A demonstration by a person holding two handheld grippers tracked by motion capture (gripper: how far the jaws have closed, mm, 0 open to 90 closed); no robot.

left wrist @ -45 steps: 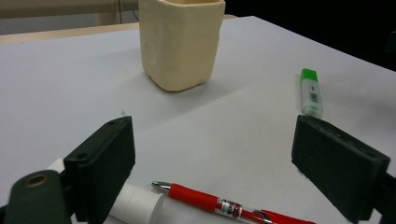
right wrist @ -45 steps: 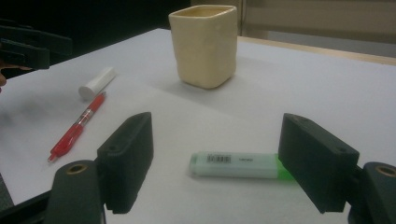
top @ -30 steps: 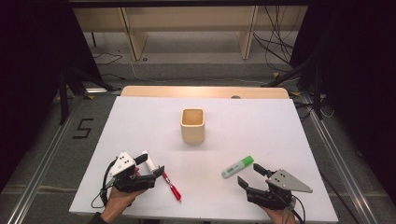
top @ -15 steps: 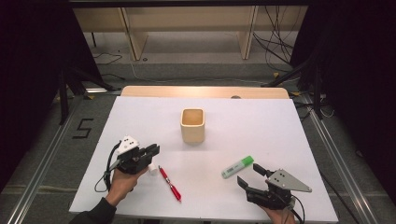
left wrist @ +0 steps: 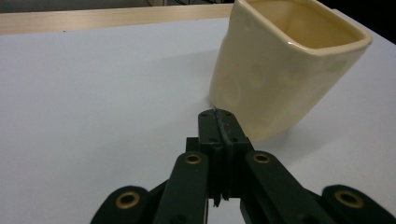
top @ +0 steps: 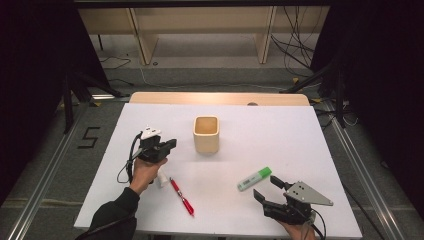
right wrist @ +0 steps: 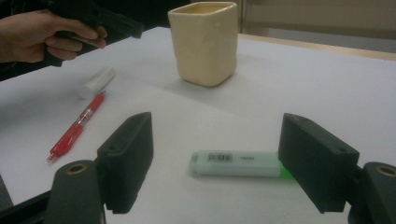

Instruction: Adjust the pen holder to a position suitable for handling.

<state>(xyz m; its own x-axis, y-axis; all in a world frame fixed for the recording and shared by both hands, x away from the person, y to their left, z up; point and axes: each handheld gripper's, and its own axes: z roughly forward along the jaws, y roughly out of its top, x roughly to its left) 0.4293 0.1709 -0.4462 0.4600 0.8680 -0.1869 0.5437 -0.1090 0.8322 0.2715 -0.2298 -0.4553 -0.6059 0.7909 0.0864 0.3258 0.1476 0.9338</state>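
Note:
A cream square cup [top: 206, 134] stands upright at the table's middle. My left gripper [top: 169, 145] hovers just left of it, and in the left gripper view the cup [left wrist: 280, 70] rises close behind the gripper [left wrist: 219, 114]. Its jaws have just closed and are shut with nothing between them. A red pen [top: 181, 196] and a short white cylinder [top: 162, 179] lie nearer the front, behind that hand. My right gripper [top: 266, 186] rests open at the front right. A green-tipped highlighter [right wrist: 238, 163] lies flat on the table between its fingers [right wrist: 128, 154], untouched.
The white table [top: 280, 135] has a wooden strip along its far edge. Dark floor, cables and shelf legs lie beyond it. The right gripper view also takes in the cup [right wrist: 205, 42], the pen [right wrist: 77, 128] and the other hand with its gripper [right wrist: 116, 23].
My left gripper has left the red pen and moved away from the front edge toward the cup, with its jaws closing. The white cylinder beside the pen is now uncovered. The right gripper stayed still.

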